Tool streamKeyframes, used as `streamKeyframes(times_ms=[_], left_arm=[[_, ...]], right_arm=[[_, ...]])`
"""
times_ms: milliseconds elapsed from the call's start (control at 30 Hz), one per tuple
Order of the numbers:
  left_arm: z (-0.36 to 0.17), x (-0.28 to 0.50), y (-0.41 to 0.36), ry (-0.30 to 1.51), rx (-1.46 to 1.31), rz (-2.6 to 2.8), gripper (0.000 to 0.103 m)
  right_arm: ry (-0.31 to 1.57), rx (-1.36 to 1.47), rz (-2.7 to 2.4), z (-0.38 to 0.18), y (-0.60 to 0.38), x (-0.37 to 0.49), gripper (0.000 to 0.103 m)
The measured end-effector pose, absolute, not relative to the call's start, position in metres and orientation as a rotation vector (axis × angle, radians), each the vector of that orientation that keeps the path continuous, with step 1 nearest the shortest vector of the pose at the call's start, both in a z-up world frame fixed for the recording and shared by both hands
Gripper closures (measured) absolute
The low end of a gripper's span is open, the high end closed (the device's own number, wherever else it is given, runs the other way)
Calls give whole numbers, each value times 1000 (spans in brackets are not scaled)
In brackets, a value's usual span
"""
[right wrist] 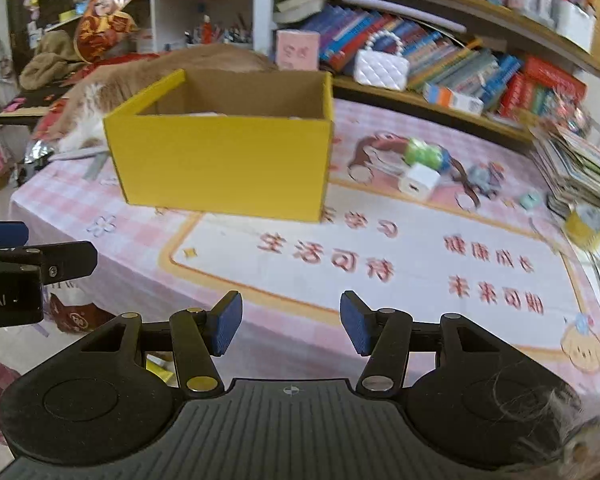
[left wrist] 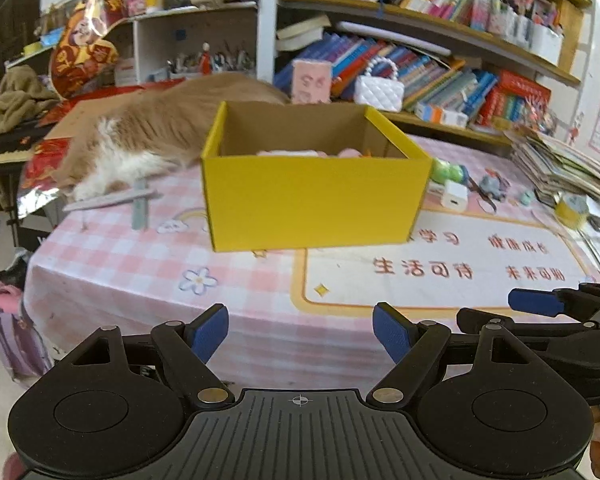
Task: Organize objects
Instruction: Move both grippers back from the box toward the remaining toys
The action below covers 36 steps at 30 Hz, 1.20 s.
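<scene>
A yellow cardboard box (left wrist: 312,196) stands open on the pink checked table (left wrist: 140,272), with pale pink items just showing inside. It also shows in the right wrist view (right wrist: 224,164). To its right lie a white charger (right wrist: 418,181), a green toy (right wrist: 422,153), scissors with a grey object (right wrist: 480,182) and a yellow tape roll (right wrist: 586,226). My left gripper (left wrist: 300,334) is open and empty at the table's near edge. My right gripper (right wrist: 291,326) is open and empty beside it, over the mat.
A ginger and white cat (left wrist: 148,136) lies behind the box at the left. A ruler and grey stick (left wrist: 116,200) lie by its paws. A paper stack (left wrist: 564,164) sits at the right edge. Bookshelves (left wrist: 420,64) stand behind the table.
</scene>
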State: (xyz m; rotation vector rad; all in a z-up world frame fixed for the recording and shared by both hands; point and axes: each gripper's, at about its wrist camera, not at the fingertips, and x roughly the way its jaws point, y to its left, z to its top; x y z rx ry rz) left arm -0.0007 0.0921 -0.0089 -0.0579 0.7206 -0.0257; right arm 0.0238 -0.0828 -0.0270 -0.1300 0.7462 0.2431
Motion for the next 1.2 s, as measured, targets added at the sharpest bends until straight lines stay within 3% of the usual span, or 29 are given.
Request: streamKeyframes(times_ms=[667, 1200], left_arm=[[-19, 51, 0, 758, 32, -233, 21], [-29, 117, -97, 802, 46, -281, 21]], right_arm=[[798, -5, 14, -35, -175, 44, 51], [832, 36, -71, -39, -276, 107, 51]])
